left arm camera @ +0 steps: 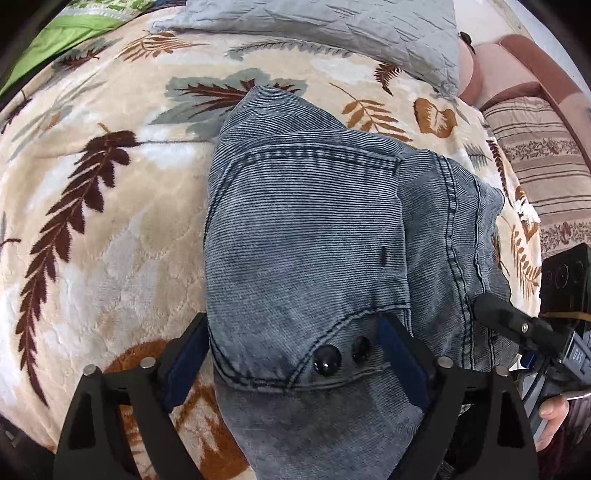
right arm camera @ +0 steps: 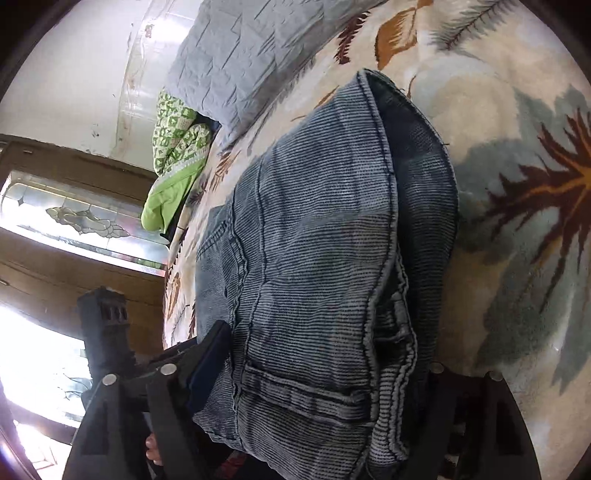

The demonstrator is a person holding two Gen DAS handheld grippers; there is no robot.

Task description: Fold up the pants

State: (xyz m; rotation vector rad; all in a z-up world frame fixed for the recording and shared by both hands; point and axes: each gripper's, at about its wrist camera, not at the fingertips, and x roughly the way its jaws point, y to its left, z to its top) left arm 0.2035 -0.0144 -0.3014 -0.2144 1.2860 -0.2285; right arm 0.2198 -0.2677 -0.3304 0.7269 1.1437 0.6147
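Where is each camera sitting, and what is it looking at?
Left wrist: sits on the left gripper, looks along its fingers at the jeans on the leaf blanket; the right gripper and a hand show.
Right wrist: sits on the right gripper, tipped sideways, facing the jeans; the other gripper shows.
Both share the jeans, blanket and grey pillow.

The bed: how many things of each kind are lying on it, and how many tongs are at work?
Jeans: 1
Leaf-print blanket: 1
Grey quilted pillow: 1
Green patterned cloth: 1
Tongs: 2, left tongs and right tongs
Total: 6
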